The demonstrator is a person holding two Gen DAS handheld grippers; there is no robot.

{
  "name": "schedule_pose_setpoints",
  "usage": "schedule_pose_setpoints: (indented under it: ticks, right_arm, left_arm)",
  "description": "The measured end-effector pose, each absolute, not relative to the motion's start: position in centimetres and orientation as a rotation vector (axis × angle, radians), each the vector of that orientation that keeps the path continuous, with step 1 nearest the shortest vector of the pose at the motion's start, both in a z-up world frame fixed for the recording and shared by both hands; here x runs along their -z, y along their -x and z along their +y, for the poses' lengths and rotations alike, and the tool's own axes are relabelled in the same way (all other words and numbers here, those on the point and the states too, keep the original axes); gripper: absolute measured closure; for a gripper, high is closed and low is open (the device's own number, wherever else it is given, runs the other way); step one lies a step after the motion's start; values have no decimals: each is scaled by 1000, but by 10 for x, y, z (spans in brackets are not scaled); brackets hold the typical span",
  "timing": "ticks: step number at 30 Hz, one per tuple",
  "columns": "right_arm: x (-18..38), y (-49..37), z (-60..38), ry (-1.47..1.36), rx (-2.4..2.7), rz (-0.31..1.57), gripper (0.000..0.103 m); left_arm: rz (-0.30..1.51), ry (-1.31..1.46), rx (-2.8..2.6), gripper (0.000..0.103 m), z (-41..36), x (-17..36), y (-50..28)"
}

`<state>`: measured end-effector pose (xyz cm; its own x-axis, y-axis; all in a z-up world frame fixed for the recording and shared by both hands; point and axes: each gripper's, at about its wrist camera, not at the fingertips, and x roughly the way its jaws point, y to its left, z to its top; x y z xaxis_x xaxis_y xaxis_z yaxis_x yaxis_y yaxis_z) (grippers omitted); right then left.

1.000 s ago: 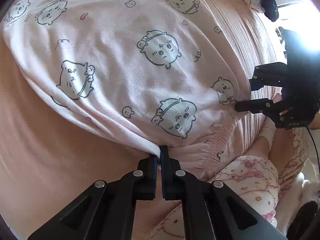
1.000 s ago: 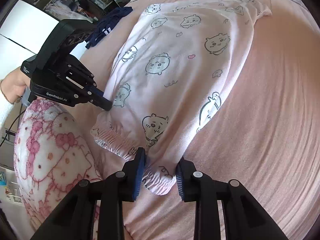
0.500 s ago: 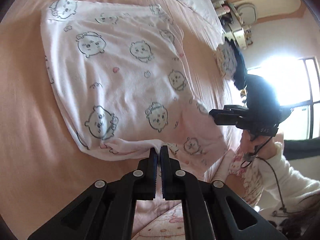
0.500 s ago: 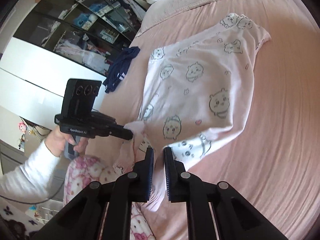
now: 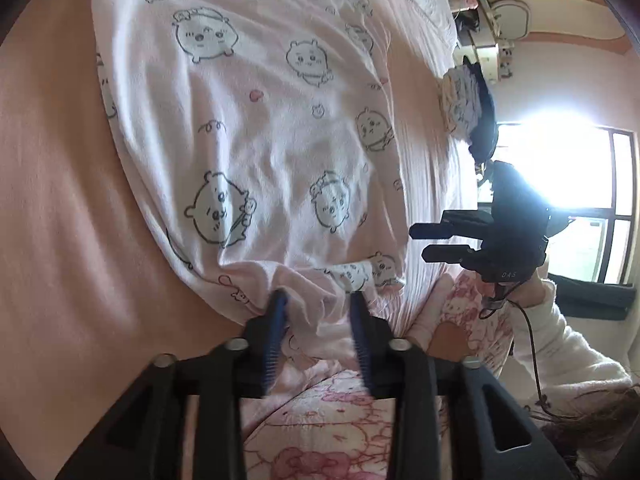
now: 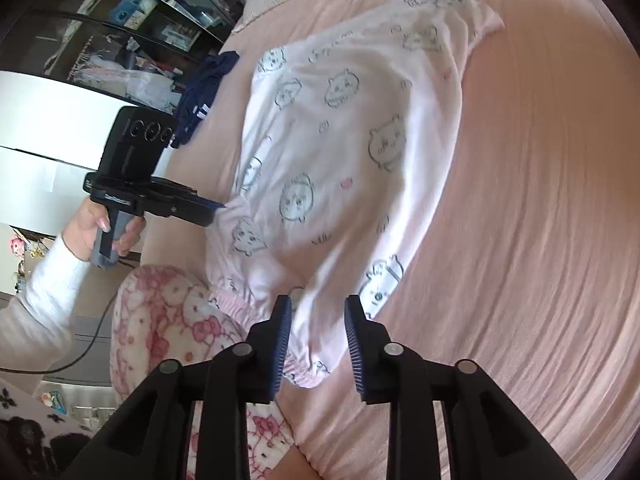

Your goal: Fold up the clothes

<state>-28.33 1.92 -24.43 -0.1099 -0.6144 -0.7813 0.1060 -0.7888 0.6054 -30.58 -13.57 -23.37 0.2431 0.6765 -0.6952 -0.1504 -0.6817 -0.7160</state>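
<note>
Pink bedsheet under everything. Pale printed garment spread flat ahead of both tools. Left gripper fingers spread over near hem; right gripper likewise spread, holding nothing.

Left wrist view: fisheye, looks forward along own fingers, down and close onto pink garment on bed; right gripper at right edge, window behind.
Right wrist view: fisheye, same close downward angle from opposite side; left gripper at left, shelves far left.
Shared by 2 views: garment, bed, person's patterned knee.
</note>
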Motion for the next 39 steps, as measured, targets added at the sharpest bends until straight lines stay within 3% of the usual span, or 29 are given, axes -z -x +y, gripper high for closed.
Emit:
schedule_pose_setpoints:
  ticks: [2,5,8,9,10,11,12,13,15,16,20,27,31,34,37,39]
  right_arm:
    - [257,274,18,-1730,1965,-568,55]
    - [264,264,14,-1711,1958,-651,38]
    - [269,260,5,-1695,1969,-656,29]
    - [270,259,3,-1679,1970,-675,28]
    - [270,258,2,-1663,1971,-694,29]
    - [270,257,1,-1647,1971,-714,42]
    - [272,255,0,-1624,1920,-768,54]
    - [270,257,1,-1610,1914,-781,65]
    - [266,260,3,-1582,1901,-804,68]
    - [264,261,4,-1568,1895,-815,76]
    - [257,267,8,-1511,1869,-861,86]
    - [212,339,45,-1316,1945,-964,87]
    - [212,398,68,-1278,2053,-985,87]
    - [220,441,81,-1236,2122,-979,87]
    - [230,472,82,-1271,2153,-935,85]
    - [235,483,81,-1304,2153,-928,70]
  left_arm:
    - [-490,1836,-1514,23,-128,235,302]
    - [-520,1859,-1538,23,-125,239,295]
    - [-517,1881,-1502,24,-115,250,286]
    - [-505,1878,-1482,35,-109,252,284]
    - [-477,1858,-1471,51,-104,250,282]
    - [-439,1830,-1476,78,-100,247,281]
    - [-402,1810,-1480,85,-96,243,280]
    - [-374,1800,-1481,85,-92,241,280]
    - [-351,1782,-1474,89,-89,239,280]
    - [-365,1765,-1467,89,-90,237,281]
    - [-553,1645,-1474,89,-104,229,294]
    - [-923,1416,-1599,89,-148,222,356]
    - [-1202,1317,-1664,89,-183,244,398]
    - [-1302,1253,-1743,89,-199,252,422]
    - [-1296,1319,-1801,78,-196,257,439]
    - [-1262,1319,-1866,32,-201,250,438]
